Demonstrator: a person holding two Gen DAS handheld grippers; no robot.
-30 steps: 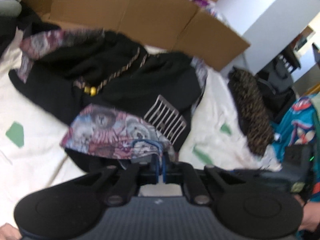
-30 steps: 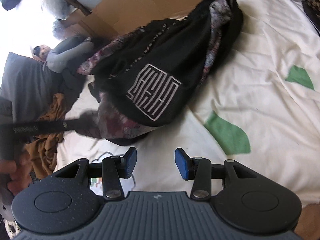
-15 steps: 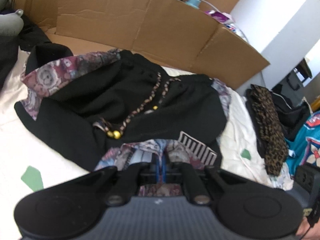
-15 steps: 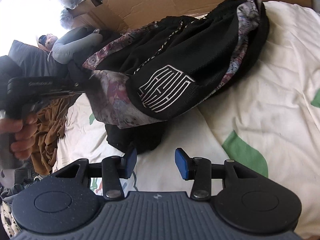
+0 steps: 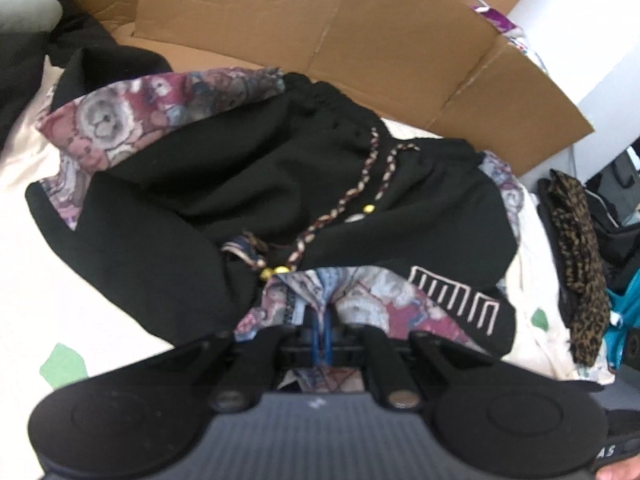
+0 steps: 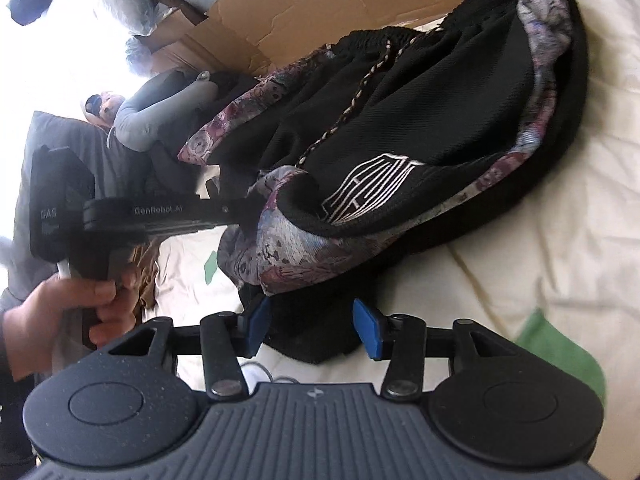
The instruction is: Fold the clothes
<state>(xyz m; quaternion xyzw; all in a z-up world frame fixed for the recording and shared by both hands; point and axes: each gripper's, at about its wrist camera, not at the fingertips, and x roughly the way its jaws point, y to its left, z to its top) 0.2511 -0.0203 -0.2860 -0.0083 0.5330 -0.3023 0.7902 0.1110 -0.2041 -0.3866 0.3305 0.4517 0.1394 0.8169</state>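
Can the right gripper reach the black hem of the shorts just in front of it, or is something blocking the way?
Probably yes. The right gripper is open and empty, and a black fold of the shorts lies just beyond its fingertips on the sheet with nothing between. The left gripper pinches the patterned hem off to the side.

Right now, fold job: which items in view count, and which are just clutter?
In the job:
- black shorts with floral panels
- left gripper, shut on the shorts' hem
- right gripper, open, near the shorts
- cream sheet underneath

Lying about:
- cardboard box
- leopard-print garment
- brown cloth
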